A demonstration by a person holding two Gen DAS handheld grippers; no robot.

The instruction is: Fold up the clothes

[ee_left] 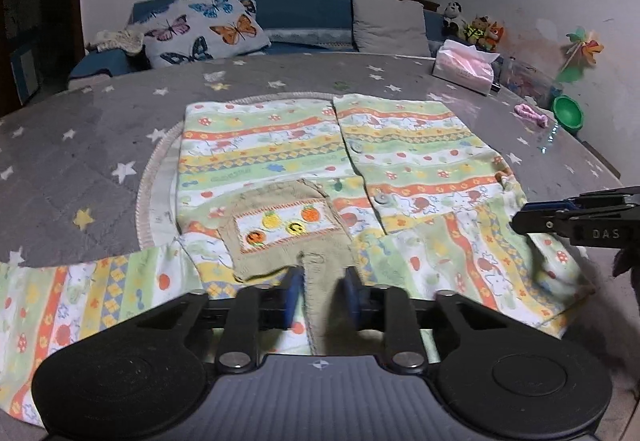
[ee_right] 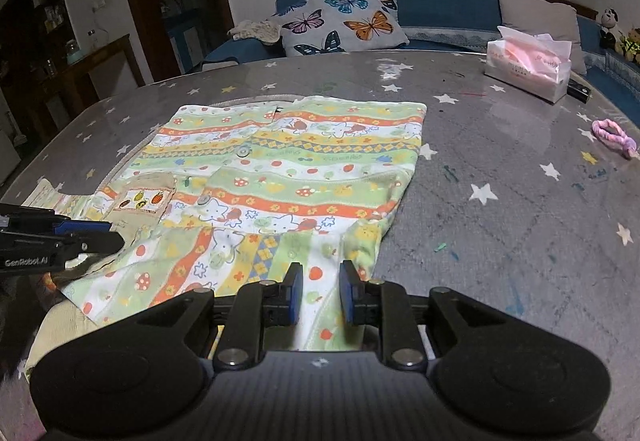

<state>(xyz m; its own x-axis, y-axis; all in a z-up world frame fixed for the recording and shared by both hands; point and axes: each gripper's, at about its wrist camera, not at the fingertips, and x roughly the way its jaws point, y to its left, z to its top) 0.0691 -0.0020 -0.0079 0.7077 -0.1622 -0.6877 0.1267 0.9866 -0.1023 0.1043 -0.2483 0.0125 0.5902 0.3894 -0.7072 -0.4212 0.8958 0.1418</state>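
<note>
Star-patterned table (ee_right: 500,201) under garment (ee_right: 288,177), tissues (ee_right: 528,69)

On the far side of the grey star-printed table (ee_right: 500,201) we see a pink tissue pack (ee_right: 528,71), with a pink hair tie (ee_right: 614,135) lying well apart from it nearer the right edge and a green bowl (ee_left: 568,113) at the rim. Behind the table we note a blue sofa (ee_right: 440,11) carrying a butterfly cushion (ee_right: 344,21), a plain grey cushion (ee_left: 390,25) and several soft toys (ee_left: 476,25). A colourful pinwheel (ee_left: 582,49) stands against the right wall.
</note>
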